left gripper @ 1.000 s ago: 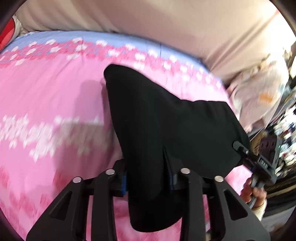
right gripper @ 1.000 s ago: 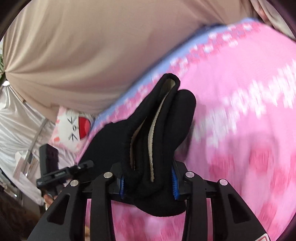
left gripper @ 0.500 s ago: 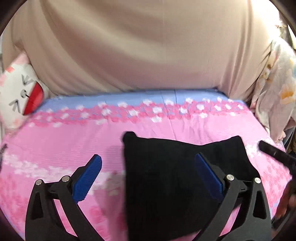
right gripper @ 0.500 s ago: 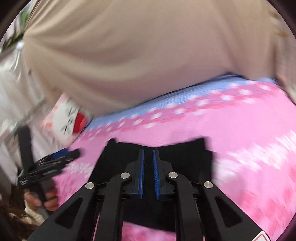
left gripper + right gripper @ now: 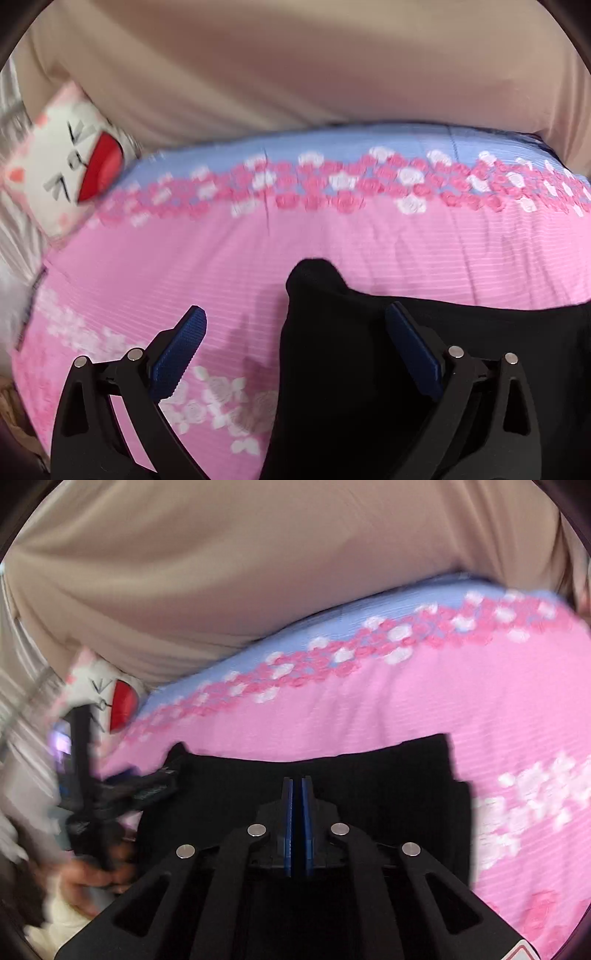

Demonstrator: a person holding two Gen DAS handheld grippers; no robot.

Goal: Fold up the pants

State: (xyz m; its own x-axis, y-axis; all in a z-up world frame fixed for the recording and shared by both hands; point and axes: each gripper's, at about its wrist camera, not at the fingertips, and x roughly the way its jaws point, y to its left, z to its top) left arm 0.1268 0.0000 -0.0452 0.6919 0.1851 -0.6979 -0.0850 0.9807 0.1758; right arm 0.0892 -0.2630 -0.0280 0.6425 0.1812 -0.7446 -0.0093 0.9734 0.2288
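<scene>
Pink bed against a beige backdrop

From my left wrist feed I see a pink bedspread [image 5: 332, 243] with white and rose flowers filling the middle, its blue band [image 5: 351, 146] running toward 12 o'clock. A beige curtain [image 5: 295, 62] hangs behind at 12. A white cat-face cushion [image 5: 62, 166] sits at 9 o'clock, blurred.
</scene>
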